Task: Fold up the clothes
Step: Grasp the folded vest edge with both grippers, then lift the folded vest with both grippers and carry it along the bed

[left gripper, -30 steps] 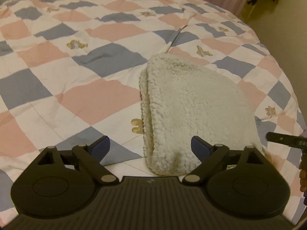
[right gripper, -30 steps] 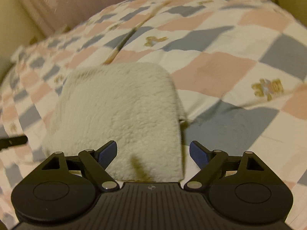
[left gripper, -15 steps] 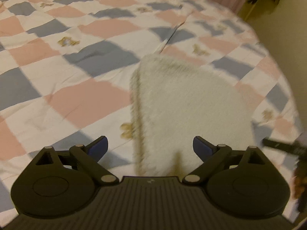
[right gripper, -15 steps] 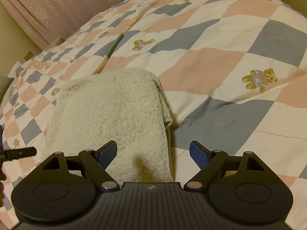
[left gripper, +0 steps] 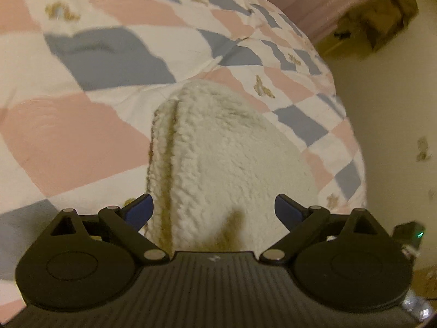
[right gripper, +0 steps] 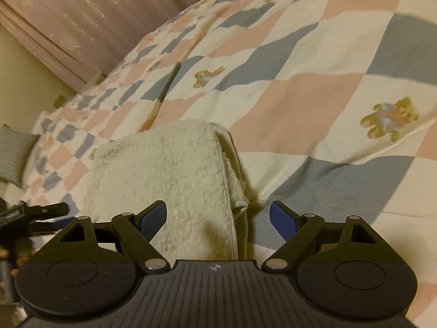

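Observation:
A cream fleece garment (left gripper: 226, 158) lies folded in a compact rectangle on the checked bedspread (left gripper: 68, 136). My left gripper (left gripper: 214, 210) is open, its blue fingertips spread over the garment's near edge, holding nothing. In the right wrist view the same garment (right gripper: 164, 169) shows its stacked layers along the right edge. My right gripper (right gripper: 218, 216) is open and empty, straddling that near right edge. The left gripper's dark finger (right gripper: 43, 209) shows at the far left of the right wrist view.
The bedspread (right gripper: 314, 95) has pink, blue and white squares with teddy bear prints (right gripper: 390, 117). Pink curtains (right gripper: 82, 13) hang behind the bed. A grey pillow (right gripper: 13, 153) lies at the left. The bed's edge and a cream wall (left gripper: 387, 95) are to the right.
Both grippers have moved closer to the folded garment and turned. The garment looks larger and nearer in both views. Both grippers stay open and empty.

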{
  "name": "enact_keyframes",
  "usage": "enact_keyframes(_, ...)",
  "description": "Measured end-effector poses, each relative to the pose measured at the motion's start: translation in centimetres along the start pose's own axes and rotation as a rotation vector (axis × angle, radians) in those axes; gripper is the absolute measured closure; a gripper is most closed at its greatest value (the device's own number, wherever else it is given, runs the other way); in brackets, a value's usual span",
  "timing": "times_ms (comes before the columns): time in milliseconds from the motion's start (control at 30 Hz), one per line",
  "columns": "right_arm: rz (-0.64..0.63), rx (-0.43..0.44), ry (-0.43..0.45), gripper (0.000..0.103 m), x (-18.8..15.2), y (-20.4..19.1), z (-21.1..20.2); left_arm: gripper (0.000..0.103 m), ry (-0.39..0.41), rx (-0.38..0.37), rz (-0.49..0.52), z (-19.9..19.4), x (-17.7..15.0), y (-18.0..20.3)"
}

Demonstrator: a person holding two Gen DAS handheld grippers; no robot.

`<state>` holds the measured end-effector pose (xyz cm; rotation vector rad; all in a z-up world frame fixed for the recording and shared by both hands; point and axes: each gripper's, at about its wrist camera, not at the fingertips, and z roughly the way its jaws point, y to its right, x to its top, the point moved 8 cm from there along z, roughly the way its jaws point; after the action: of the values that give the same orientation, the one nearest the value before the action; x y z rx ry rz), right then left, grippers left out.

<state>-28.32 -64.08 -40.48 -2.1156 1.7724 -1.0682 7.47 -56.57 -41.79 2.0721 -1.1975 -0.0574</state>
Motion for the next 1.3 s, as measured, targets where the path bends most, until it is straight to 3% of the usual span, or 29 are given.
enact_keyframes(267,0.109,0.175,-0.103,0.016,1.4,2.7,4.1,0.009,-0.025,-0.166,-0.191,3.3,0.2,-4.2)
enact_keyframes(500,0.151,0.237,-0.188,0.017,1.1,3.4,7.6,0.016,-0.054,-0.271,-0.207,5.6,-0.3,-4.7)
enact_keyframes(600,0.182,0.27,-0.206,0.018,1.0,3.7,8.7,0.025,-0.066,-0.293,-0.194,6.5,-0.1,-4.3)
enact_keyframes(700,0.209,0.324,-0.219,0.036,0.9,3.2,9.5,0.043,-0.068,-0.296,-0.173,7.0,0.2,-3.7)
enact_keyframes(733,0.214,0.336,-0.22,0.037,0.8,2.8,9.7,0.049,-0.065,-0.296,-0.164,6.9,0.3,-3.5)
enact_keyframes(833,0.205,0.325,-0.197,0.059,0.6,2.1,9.6,0.061,-0.059,-0.287,-0.145,6.1,0.3,-3.1)
enact_keyframes(933,0.216,0.306,-0.155,0.067,0.4,1.7,8.2,0.064,-0.067,-0.266,-0.094,4.7,0.1,-1.8)
enact_keyframes(1133,0.239,0.313,-0.033,0.071,-1.4,0.1,3.1,0.064,-0.099,-0.281,0.027,1.8,-0.3,2.5)
enact_keyframes(1300,0.343,0.328,0.059,0.071,-4.8,1.4,-1.9,0.064,-0.177,-0.295,0.134,1.7,-2.6,7.5)
